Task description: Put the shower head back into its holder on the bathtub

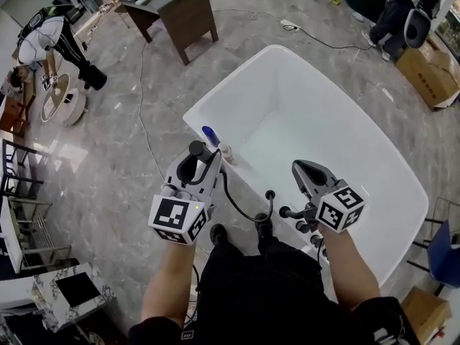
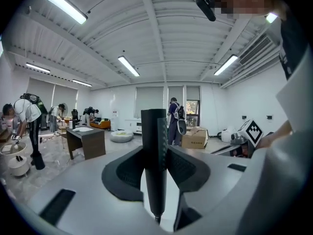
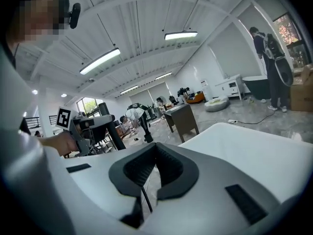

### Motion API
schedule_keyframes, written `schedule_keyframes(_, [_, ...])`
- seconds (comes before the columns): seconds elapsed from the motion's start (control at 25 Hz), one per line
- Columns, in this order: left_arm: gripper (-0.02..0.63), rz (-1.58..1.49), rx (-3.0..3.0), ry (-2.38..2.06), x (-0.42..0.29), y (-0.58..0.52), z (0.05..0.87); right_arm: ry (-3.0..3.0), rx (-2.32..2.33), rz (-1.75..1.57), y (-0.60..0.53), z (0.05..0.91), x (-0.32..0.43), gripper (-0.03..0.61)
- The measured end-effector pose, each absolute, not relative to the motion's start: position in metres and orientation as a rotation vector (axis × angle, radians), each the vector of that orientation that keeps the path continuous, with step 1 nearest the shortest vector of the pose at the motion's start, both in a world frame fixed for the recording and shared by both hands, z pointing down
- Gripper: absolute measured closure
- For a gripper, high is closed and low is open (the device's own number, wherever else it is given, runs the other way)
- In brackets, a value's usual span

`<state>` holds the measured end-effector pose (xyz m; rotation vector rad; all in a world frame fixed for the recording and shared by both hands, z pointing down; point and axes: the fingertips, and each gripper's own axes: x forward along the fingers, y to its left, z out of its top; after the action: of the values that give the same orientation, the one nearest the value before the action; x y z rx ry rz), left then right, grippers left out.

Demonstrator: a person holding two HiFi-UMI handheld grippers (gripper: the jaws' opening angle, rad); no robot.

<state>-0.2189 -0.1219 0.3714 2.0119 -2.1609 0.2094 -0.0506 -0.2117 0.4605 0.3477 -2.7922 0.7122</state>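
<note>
Grasping the black shower head (image 1: 196, 149) upright, the left gripper (image 1: 200, 168) is held beside the bathtub (image 1: 302, 99) rim, presumably for reseating; the right gripper (image 1: 306, 171) is clenched, empty.

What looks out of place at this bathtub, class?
The black shower head is off the bathtub. It stands upright, clamped between the jaws of the left gripper, and its hose loops down to the fittings on the tub's near rim. Nothing looks spilled or broken.

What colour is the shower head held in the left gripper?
Black. The shower head shows best in the left gripper view, standing upright between the jaws.
</note>
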Motion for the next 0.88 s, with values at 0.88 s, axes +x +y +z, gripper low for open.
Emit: schedule_keyframes(0.88, [0.468, 0.132, 2.488, -1.667, -0.271, -0.114, 0.357, -2.675, 0.836, 0.75, -0.106, 0.468, -0.123, 0.561])
